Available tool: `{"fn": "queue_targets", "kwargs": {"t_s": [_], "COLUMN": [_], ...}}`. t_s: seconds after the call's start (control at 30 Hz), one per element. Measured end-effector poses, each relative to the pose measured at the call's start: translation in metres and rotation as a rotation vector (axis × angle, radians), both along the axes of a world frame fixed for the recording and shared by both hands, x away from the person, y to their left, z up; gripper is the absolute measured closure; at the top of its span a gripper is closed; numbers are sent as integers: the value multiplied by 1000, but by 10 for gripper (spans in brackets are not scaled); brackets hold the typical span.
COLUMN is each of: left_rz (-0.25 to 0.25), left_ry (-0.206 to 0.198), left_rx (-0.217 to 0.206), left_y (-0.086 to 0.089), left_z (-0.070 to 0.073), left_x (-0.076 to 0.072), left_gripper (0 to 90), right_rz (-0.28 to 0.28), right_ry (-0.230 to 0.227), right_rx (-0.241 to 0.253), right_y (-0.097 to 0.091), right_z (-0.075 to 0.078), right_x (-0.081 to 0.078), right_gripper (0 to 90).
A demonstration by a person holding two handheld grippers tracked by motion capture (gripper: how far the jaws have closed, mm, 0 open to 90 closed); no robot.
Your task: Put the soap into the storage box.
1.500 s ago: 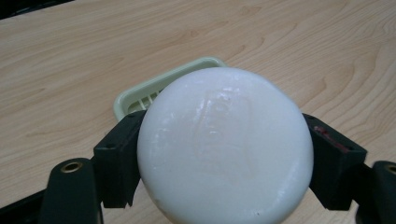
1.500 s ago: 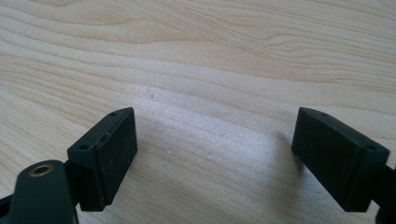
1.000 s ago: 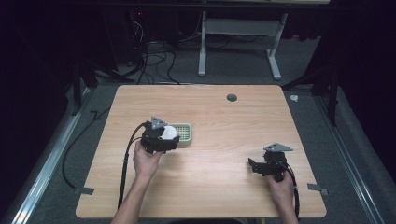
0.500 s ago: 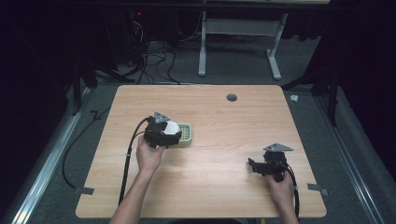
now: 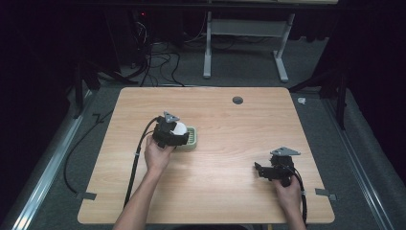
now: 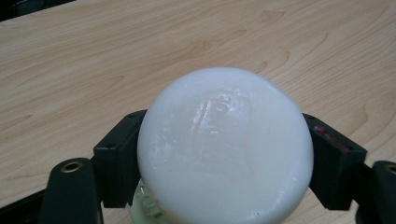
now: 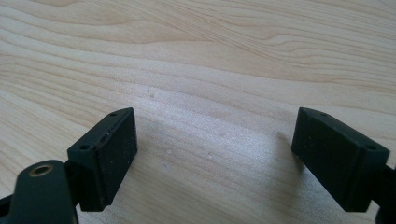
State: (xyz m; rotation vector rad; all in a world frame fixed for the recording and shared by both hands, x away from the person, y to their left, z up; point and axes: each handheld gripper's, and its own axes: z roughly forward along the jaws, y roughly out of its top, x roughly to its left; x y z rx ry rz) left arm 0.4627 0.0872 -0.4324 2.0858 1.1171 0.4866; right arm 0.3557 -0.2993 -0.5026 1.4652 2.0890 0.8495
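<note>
A white oval bar of soap (image 6: 224, 149) with embossed lettering sits clamped between my left gripper's (image 6: 224, 154) two black jaws. From above, the left gripper (image 5: 178, 133) holds the soap (image 5: 179, 128) over the left end of a pale green slatted soap dish (image 5: 191, 138) at the table's middle left. A sliver of the green dish (image 6: 140, 207) peeks out below the soap in the left gripper view. My right gripper (image 5: 258, 168) rests low near the table's front right, jaws pointing left. Its jaws (image 7: 215, 156) stand wide apart with only bare wood between them.
The wooden table (image 5: 225, 191) has a round grommet hole (image 5: 237, 100) near its far edge. Black cables (image 5: 136, 158) trail off the table's front left from the left gripper. Table legs and cords stand on the floor beyond.
The left gripper with the soap has shifted slightly right, closer over the green dish. The right gripper has stayed put.
</note>
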Motion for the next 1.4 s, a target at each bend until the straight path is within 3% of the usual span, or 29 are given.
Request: {"fn": "queue_targets", "kwargs": {"t_s": [0.63, 1.4], "left_rz": [44, 63], "left_ry": [40, 62], "left_rx": [19, 71], "left_y": [-4, -13], "left_z": [-19, -38], "left_x": [19, 28], "left_gripper": [248, 248], "right_rz": [0, 0], "right_ry": [0, 0], "right_rx": [-1, -1], "right_y": [0, 0], "right_z": [0, 0], "right_x": [0, 0], "right_gripper": [152, 152]}}
